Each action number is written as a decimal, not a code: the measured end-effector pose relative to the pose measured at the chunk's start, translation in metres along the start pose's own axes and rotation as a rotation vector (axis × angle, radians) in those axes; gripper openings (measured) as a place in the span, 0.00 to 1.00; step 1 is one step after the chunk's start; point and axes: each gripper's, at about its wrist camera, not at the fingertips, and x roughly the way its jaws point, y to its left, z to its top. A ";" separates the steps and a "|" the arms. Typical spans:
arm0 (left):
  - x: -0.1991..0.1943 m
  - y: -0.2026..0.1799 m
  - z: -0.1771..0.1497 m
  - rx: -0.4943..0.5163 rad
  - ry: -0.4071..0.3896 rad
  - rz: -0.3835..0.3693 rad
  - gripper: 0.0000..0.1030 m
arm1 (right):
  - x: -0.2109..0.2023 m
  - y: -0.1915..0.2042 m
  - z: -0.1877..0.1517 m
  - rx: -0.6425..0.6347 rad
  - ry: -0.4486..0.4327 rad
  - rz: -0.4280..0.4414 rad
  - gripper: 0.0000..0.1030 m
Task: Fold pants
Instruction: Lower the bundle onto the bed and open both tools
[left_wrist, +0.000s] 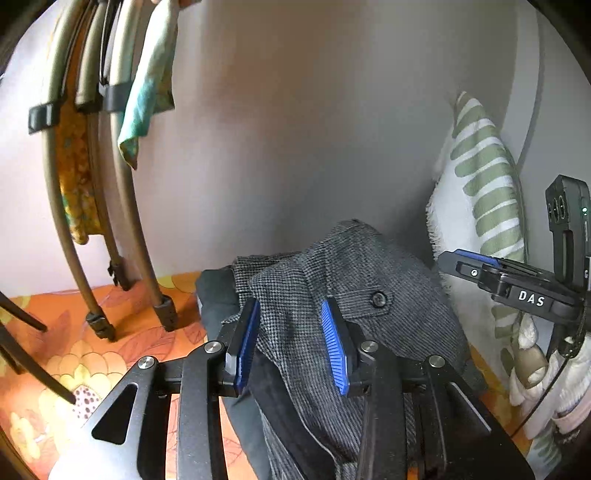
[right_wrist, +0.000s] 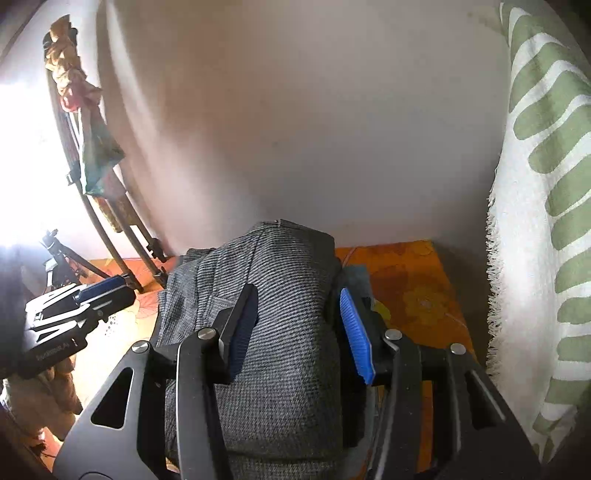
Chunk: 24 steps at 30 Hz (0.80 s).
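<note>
Both grippers, left gripper (left_wrist: 290, 345) and right gripper (right_wrist: 297, 330), straddle the soft, limp grey pants (left_wrist: 354, 280) mid-frame, fingers part-open and unclamped; the thicker waistband likely grips best.

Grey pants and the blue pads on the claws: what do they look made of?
The grey houndstooth-weave pants look like a thick matte woven cloth, maybe wool blend: fine check, soft folds, dark sewn button. The blue ribbed pads look like moulded rubber or soft plastic, with a slight sheen and cross ridges; which one I cannot tell.
</note>
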 end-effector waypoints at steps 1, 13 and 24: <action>-0.004 -0.001 -0.001 0.002 0.000 -0.003 0.32 | -0.002 0.001 -0.001 -0.001 -0.002 -0.003 0.48; -0.067 -0.019 -0.017 0.048 -0.032 -0.009 0.33 | -0.064 0.029 -0.022 0.001 -0.055 0.013 0.48; -0.143 -0.042 -0.041 0.104 -0.099 0.014 0.51 | -0.138 0.061 -0.049 -0.024 -0.126 -0.002 0.54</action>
